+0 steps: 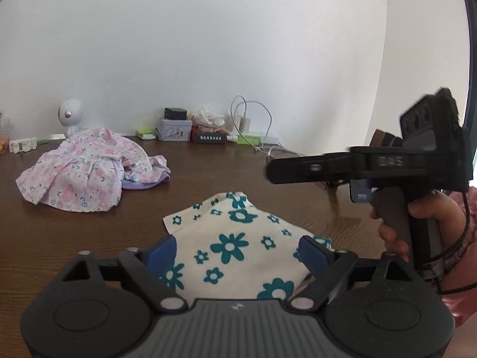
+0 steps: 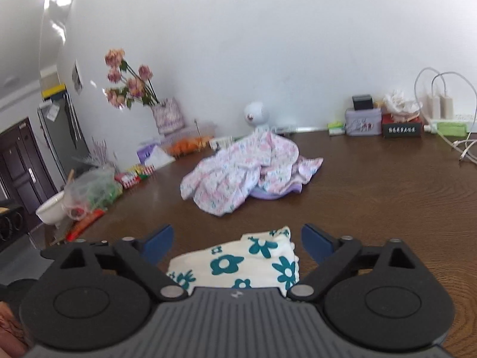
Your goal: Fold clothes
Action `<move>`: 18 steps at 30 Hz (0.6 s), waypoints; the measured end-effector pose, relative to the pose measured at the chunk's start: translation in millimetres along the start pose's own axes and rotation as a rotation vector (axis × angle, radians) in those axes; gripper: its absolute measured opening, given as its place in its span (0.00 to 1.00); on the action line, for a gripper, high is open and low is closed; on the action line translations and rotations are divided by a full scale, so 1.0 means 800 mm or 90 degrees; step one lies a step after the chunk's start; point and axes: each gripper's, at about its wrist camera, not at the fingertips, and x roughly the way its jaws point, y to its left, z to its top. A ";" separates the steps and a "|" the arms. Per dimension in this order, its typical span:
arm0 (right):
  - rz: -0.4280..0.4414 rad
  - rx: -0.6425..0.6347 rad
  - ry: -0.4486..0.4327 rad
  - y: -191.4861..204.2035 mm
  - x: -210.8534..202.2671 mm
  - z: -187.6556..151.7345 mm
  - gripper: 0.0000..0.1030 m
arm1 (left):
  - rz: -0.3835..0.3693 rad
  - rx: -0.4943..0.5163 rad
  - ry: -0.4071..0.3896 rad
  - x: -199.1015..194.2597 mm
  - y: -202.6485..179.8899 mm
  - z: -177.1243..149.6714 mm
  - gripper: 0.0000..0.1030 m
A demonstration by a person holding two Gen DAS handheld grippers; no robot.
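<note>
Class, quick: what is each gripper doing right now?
Left gripper: open, fingers clear of the teal-flowered cloth.
Right gripper: open, holding nothing; the cloth lies between its fingers.

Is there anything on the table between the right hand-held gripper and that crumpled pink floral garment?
Only the folded teal-flower cloth, lying between the open right hand-held gripper; beyond it, bare table up to the pink floral garment.

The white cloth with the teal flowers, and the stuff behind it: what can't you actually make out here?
- White cloth: near part hidden by the gripper body in both wrist views, so its fold can't be judged.
- Purple item: mostly buried under the pink floral garment, right wrist view.
- Black box: label too small to read, left wrist view.
- Left gripper: out of the right wrist view.
</note>
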 end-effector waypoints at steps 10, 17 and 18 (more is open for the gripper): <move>-0.040 0.079 -0.018 -0.015 -0.085 -0.028 1.00 | -0.013 -0.156 0.007 -0.033 0.028 -0.008 1.00; -0.053 0.115 -0.002 -0.028 -0.086 -0.044 1.00 | -0.005 -0.189 0.028 -0.038 0.030 -0.016 1.00; -0.047 0.119 0.000 -0.029 -0.084 -0.044 1.00 | -0.005 -0.197 0.033 -0.037 0.031 -0.016 1.00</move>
